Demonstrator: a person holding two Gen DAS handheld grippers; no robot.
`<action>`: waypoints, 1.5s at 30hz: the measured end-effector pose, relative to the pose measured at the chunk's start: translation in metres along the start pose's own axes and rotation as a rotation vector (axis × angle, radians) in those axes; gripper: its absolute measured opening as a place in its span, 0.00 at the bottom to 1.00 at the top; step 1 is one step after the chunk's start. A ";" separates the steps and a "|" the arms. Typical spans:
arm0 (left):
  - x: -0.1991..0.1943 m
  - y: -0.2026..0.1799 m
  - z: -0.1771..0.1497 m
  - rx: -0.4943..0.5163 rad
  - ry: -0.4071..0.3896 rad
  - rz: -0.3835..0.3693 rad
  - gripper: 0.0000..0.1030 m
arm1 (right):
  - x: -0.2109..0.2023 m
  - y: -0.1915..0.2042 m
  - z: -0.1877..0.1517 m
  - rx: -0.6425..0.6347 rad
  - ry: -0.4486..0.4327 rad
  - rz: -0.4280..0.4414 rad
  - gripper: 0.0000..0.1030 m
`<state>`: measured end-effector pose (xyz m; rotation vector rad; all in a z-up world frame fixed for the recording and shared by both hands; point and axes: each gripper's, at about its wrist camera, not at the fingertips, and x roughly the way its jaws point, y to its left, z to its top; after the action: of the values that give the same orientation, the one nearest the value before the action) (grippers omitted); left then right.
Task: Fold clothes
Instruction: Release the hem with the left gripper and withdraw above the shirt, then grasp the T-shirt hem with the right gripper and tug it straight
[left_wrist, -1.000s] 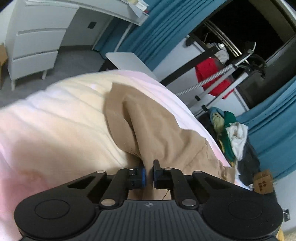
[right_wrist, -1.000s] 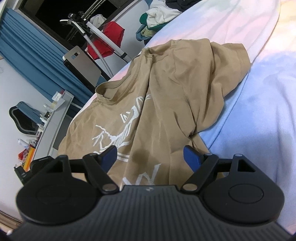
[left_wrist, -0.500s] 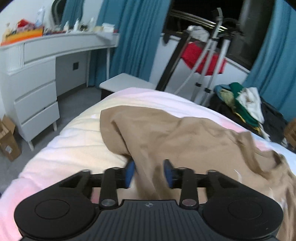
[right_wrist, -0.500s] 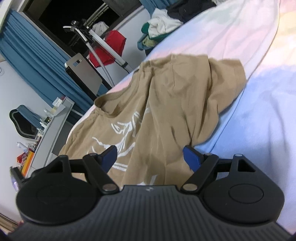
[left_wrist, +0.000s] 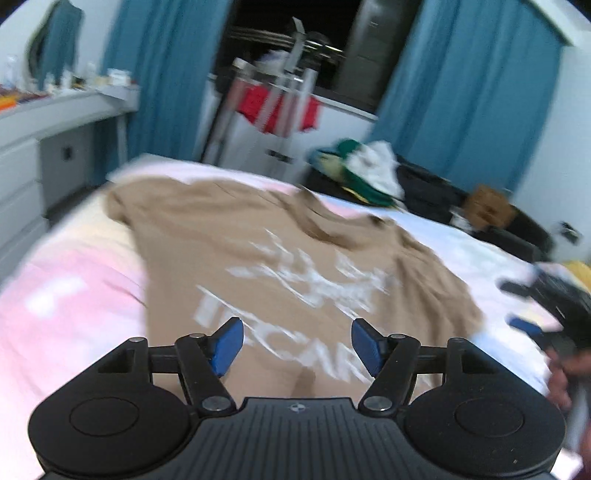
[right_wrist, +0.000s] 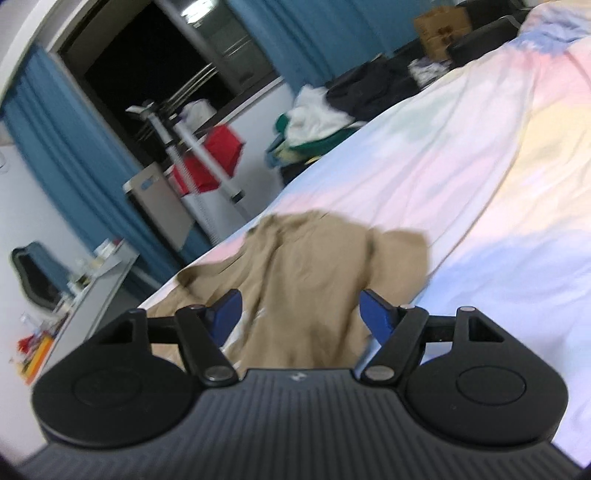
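With both my left gripper (left_wrist: 297, 345) and right gripper (right_wrist: 300, 314) jaws spread and empty above the tan T-shirt (left_wrist: 280, 273) lying rumpled on the bed (left_wrist: 66, 295), I risk pinching bedsheet with cloth.

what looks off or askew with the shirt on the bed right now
The tan t-shirt lies print-up on the pastel bedsheet but not flat: in the right wrist view its far sleeve is bunched and folded over the body, and the collar area is rumpled. Both the left gripper and right gripper have jaws open, holding nothing.
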<state>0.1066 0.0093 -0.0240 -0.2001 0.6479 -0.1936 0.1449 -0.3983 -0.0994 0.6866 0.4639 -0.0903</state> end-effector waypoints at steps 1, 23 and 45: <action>0.005 -0.002 -0.007 0.026 0.007 -0.013 0.65 | 0.006 -0.007 0.006 0.019 0.000 -0.011 0.71; 0.067 0.016 -0.027 -0.031 0.048 -0.118 0.62 | 0.105 -0.049 0.055 -0.126 -0.165 -0.160 0.06; 0.055 0.019 -0.023 -0.012 0.027 -0.035 0.62 | 0.054 -0.089 0.037 0.348 -0.075 -0.109 0.68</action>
<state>0.1374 0.0120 -0.0780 -0.2207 0.6733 -0.2265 0.1867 -0.4872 -0.1507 0.9952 0.4174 -0.3035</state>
